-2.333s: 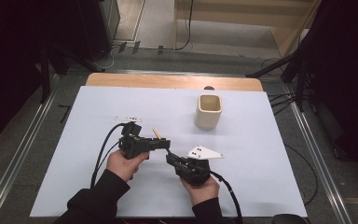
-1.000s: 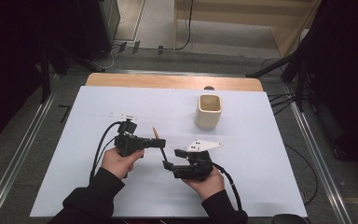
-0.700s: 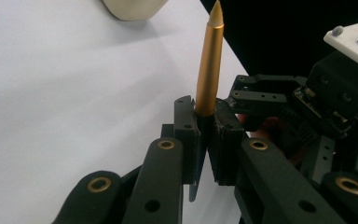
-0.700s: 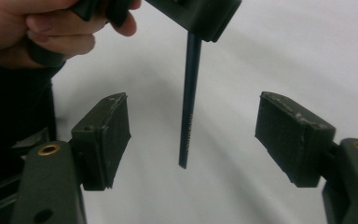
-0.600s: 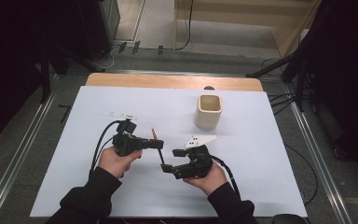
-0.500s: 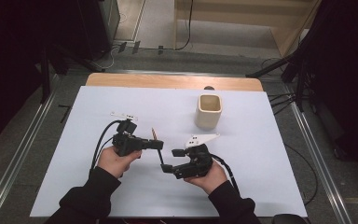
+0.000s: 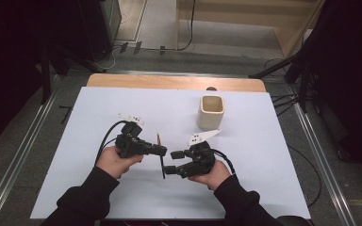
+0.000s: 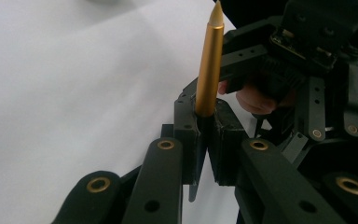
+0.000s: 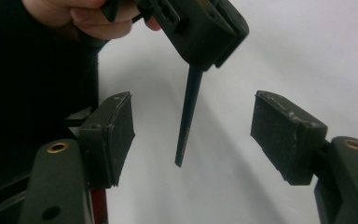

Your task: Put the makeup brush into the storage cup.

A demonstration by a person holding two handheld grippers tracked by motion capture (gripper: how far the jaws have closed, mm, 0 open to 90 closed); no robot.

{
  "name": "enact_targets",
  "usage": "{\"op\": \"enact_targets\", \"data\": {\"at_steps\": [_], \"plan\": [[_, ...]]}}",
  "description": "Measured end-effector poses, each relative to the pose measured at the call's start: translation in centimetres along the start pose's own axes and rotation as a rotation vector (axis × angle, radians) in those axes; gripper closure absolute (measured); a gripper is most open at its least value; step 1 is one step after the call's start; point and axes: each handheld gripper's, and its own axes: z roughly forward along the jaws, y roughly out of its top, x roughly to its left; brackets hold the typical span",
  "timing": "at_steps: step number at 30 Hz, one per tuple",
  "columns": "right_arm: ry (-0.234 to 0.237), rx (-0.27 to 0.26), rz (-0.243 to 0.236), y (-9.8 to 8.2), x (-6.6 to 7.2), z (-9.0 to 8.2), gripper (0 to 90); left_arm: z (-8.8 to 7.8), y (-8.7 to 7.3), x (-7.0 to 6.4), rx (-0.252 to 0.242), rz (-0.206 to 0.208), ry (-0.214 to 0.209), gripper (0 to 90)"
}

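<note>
Pen (image 7: 160, 155): slim, with a gold-coloured pointed end (image 8: 210, 60) and a thin black shaft (image 9: 189, 116); held off the table sheet, standing steeply, gold end up and black end down, well to the near left of the cup.
Left gripper (image 7: 161, 150): jaws closed tight on the pen at the joint of the gold and black parts; in the left gripper view (image 8: 206, 140) the gold end rises above the pads and the black shaft hangs below them.
Left hand (image 7: 115, 160): wrapped round the body of the left gripper, dark sleeve behind it; nearer the person than the cup and well to its left.
Right gripper (image 7: 170, 162): jaws spread wide, having just been closing a little; in the right gripper view (image 9: 193, 135) the black shaft hangs between the two pads and touches neither.
Right hand (image 7: 212, 172): holds the right gripper just right of the pen, on the near side of the cup.
Pads (image 9: 286, 135): dark, flat-faced, scuffed on the edges; one on each side of the shaft, both apart from it.
Cup (image 7: 211, 112): cream, square-mouthed, upright on the sheet beyond the right gripper; its inside cannot be told from here.
Table sheet (image 7: 264, 165): pale, covers most of the table top.
Table edge (image 7: 174, 82): bare wooden strip, beyond the cup.
Cable (image 7: 106, 139): black, loops from the left gripper over the sheet, left of the cup.
</note>
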Motion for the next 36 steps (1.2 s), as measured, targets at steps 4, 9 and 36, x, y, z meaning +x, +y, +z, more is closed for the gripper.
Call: {"op": "enact_targets", "data": {"at_steps": [4, 9, 36], "plan": [[0.036, 0.005, 0.014, -0.1, -0.2, 0.3, 32.8, 0.1, 0.1, -0.2, 0.016, 0.051, -0.036, 83.2], [0.076, -0.008, 0.03, -0.3, -0.3, 0.5, 36.1, 0.1, 0.4, 0.0, 0.023, 0.091, -0.097, 83.2], [0.12, -0.065, 0.081, -1.0, -0.5, 1.3, 69.5, 0.4, 0.5, 0.2, 0.031, 0.11, -0.134, 82.9]]}}
